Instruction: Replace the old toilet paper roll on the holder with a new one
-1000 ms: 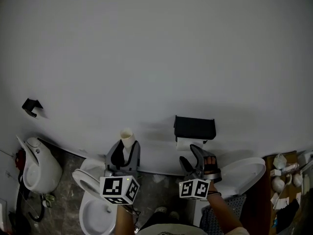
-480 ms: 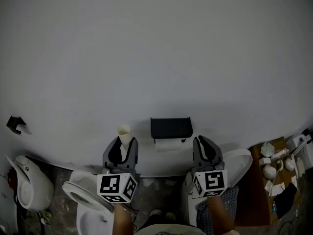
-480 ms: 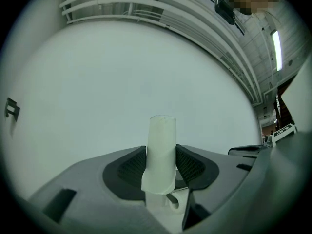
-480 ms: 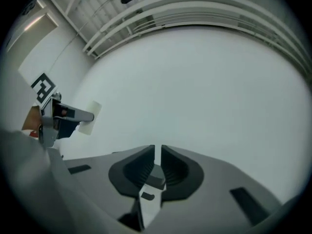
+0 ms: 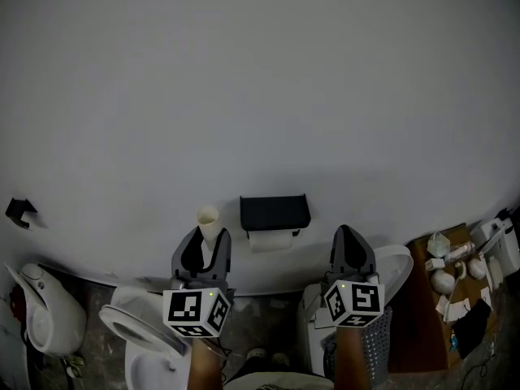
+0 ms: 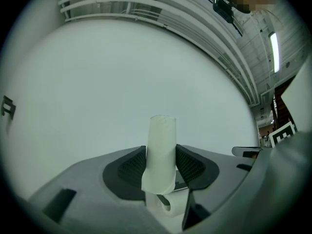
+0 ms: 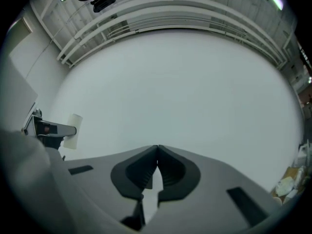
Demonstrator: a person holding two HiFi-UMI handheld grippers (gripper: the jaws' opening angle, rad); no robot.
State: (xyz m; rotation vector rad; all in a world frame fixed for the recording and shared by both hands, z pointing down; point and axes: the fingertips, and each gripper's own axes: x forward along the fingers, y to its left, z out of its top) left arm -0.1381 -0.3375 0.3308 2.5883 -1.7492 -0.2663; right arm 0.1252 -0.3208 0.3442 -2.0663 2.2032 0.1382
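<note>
Head view: a white wall [image 5: 260, 96] is faced, and a toilet [image 5: 130, 325] is seen low at the left. A black holder [image 5: 275, 212] is fixed to the wall, with a roll [image 5: 271, 240] hung just beneath it. The left gripper [image 5: 207, 246] is held left of the holder, its jaws set wide and pressed on an upright pale tube [image 6: 161, 150], which is gripped by its lower half. The right gripper [image 7: 157, 150] is held right of the holder. Its jaws have just been closing and are brought together, with nothing between them.
</note>
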